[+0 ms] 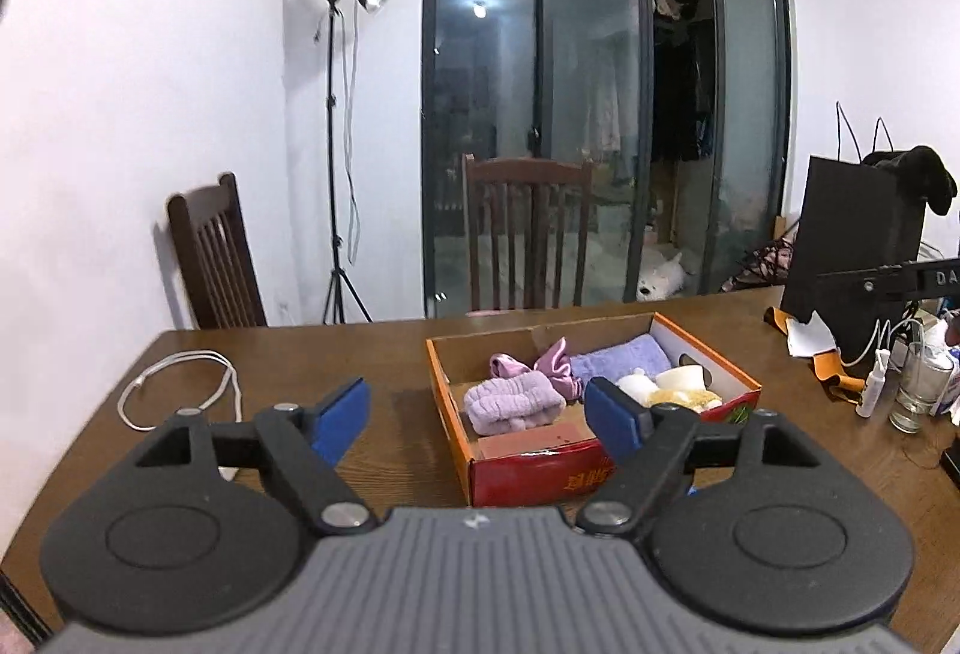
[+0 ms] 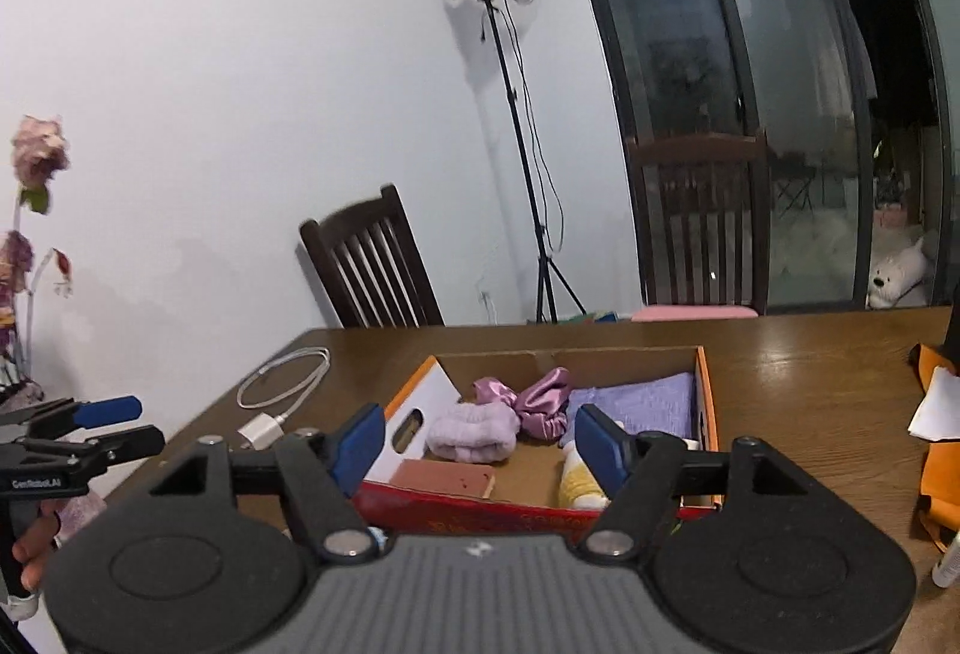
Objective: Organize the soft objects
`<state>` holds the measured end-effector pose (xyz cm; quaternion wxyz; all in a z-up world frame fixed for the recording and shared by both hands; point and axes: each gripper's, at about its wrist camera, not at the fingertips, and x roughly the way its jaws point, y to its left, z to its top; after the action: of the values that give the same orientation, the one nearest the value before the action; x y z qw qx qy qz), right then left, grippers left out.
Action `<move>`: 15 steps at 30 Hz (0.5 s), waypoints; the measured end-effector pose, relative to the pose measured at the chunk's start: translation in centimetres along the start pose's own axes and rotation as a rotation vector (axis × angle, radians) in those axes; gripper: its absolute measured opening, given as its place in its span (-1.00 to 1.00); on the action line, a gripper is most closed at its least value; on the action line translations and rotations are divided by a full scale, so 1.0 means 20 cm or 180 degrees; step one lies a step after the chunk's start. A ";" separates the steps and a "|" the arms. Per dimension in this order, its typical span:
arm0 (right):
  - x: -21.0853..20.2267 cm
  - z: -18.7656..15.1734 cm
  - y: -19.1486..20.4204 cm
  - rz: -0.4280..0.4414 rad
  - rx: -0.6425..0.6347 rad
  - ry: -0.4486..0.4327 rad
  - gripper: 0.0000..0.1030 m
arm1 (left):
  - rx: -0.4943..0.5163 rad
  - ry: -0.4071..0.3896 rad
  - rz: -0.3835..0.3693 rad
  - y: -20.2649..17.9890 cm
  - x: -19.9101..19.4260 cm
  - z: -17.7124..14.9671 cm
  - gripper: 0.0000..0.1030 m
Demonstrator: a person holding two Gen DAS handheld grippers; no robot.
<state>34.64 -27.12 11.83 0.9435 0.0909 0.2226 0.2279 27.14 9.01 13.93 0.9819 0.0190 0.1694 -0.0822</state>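
An open orange and red cardboard box [image 1: 456, 417] [image 2: 707, 390] stands on the wooden table. In it lie a folded lilac headband [image 1: 515, 403] [image 2: 474, 432], a shiny pink scrunchie [image 1: 555, 361] [image 2: 543, 402], a purple towel [image 1: 621, 357] [image 2: 636, 402], a yellow and white soft item [image 1: 672, 390] [image 2: 577, 483] and a reddish flat piece [image 1: 534, 441] [image 2: 447, 477]. My left gripper [image 1: 477, 417] is open and empty just before the box; it also shows at the left of the right wrist view [image 2: 111, 426]. My right gripper [image 2: 480, 444] is open and empty above the box's near wall.
A white charging cable [image 1: 180, 390] [image 2: 282, 384] lies at the table's left. At the right stand a black bag [image 1: 852, 246], a glass [image 1: 918, 390], a small white bottle [image 1: 873, 384] and orange paper [image 2: 942, 450]. Two dark wooden chairs [image 1: 525, 228] [image 2: 372, 264] and a light stand [image 1: 339, 144] are behind the table.
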 end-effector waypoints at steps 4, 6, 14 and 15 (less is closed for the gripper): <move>-0.14 -0.15 0.09 -0.0131 -0.0221 -0.0220 0.54 | -0.0098 -0.0127 0.0038 -0.03 -0.15 -0.13 0.61; -0.20 -0.26 0.14 -0.0135 -0.0289 -0.0285 0.57 | -0.0118 -0.0112 0.0028 -0.06 -0.20 -0.22 0.62; -0.33 -0.66 0.26 -0.0040 -0.0361 -0.0254 0.61 | -0.0299 0.0007 0.0145 -0.15 -0.35 -0.56 0.65; -0.34 -0.71 0.27 -0.0031 -0.0329 -0.0235 0.61 | -0.0347 0.0065 0.0152 -0.15 -0.35 -0.60 0.65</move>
<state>20.51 -24.63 3.34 0.9556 0.0493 0.1761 0.2310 16.08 8.00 4.91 0.9814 -0.0297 0.1831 -0.0492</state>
